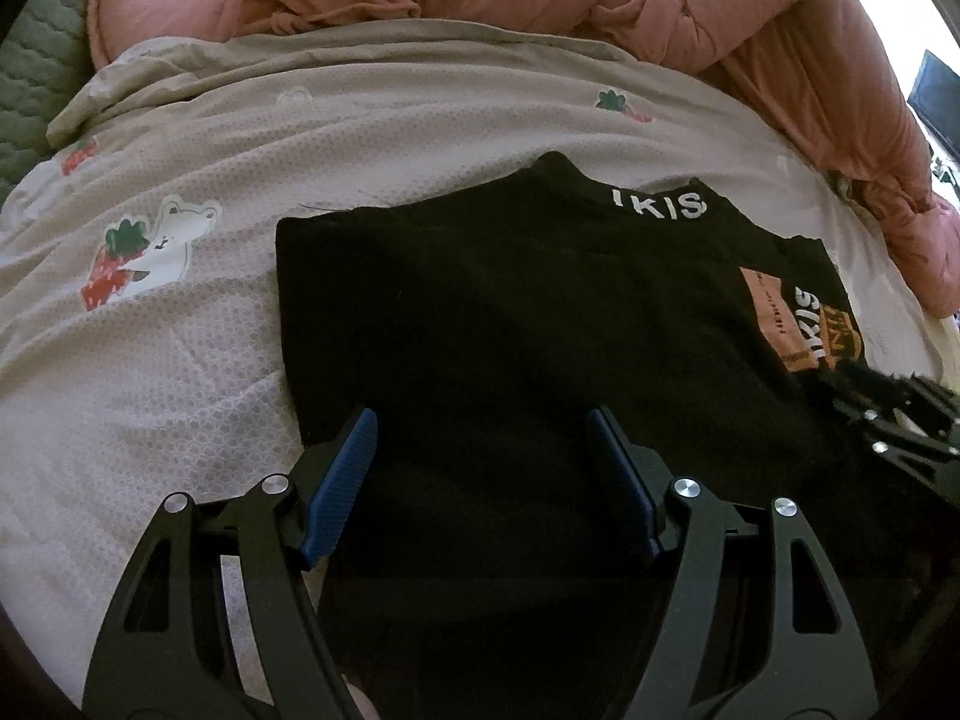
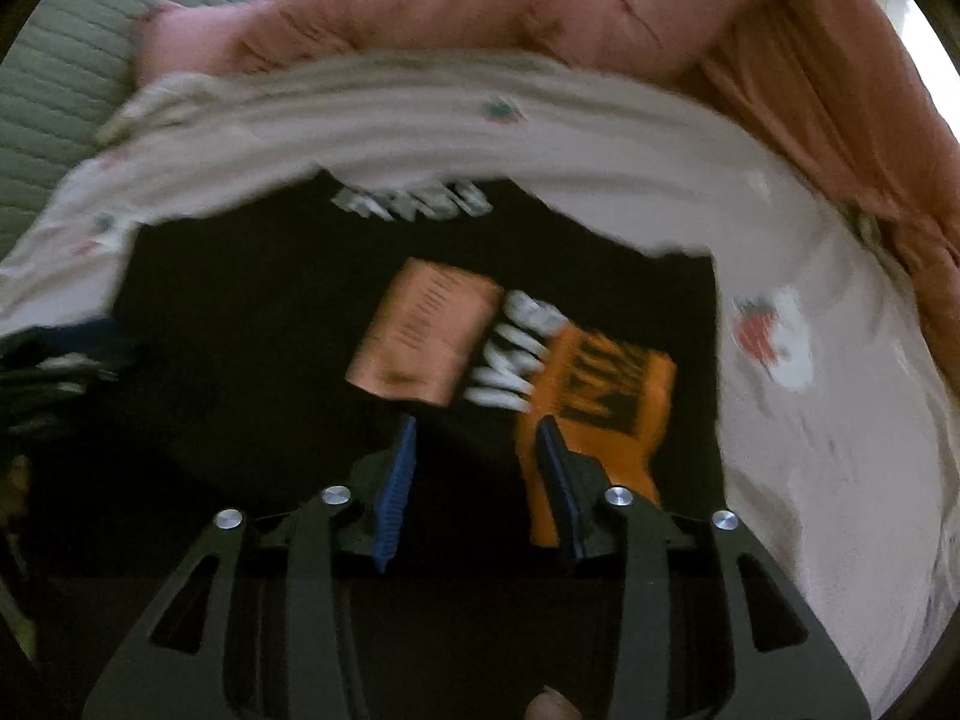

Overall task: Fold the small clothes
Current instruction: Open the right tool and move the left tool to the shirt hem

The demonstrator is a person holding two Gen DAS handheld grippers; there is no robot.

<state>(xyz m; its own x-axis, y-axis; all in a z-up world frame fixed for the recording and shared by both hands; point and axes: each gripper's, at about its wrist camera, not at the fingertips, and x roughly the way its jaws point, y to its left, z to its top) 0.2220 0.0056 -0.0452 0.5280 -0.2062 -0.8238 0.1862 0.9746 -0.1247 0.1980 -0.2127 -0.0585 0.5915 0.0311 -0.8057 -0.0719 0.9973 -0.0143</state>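
Note:
A small black garment [image 1: 510, 312] with white lettering and an orange print lies flat on a light bedsheet [image 1: 180, 360]. My left gripper [image 1: 480, 420] is open over its lower left part, holding nothing. My right gripper [image 2: 477, 426] is open over the orange print [image 2: 594, 396] of the same garment [image 2: 240, 330]; that view is blurred by motion. The right gripper also shows at the right edge of the left wrist view [image 1: 888, 414].
A pink quilt [image 1: 660, 6] is bunched along the far and right sides of the bed. The sheet [image 2: 810, 420] has strawberry and bear prints. A green quilted headboard [image 1: 36, 60] stands at the far left.

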